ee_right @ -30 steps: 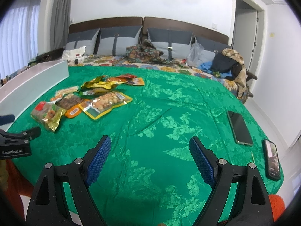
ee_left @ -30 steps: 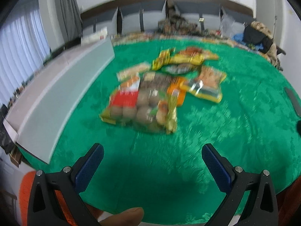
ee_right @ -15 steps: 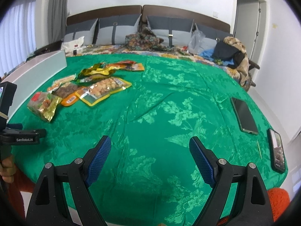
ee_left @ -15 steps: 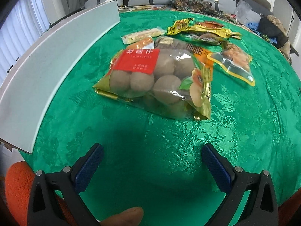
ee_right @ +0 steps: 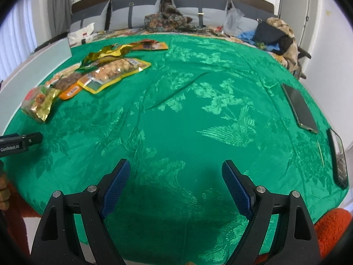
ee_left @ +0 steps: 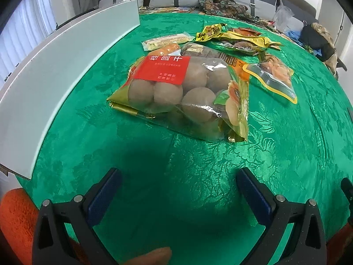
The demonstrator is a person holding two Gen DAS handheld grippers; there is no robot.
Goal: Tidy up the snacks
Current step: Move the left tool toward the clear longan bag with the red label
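Above the green cloth, near edge: my left gripper, jaws wide apart, holding nothing, touching nothing. Just ahead of it: clear longan bag, red label reading "DRIED LONGAN". Beyond: remaining snack packets, overlapping; white panel at left. My right gripper, equally wide, empty, over bare cloth; only its view shows two phones at right and "GeniRobot.AI" lettering on the left gripper's body.
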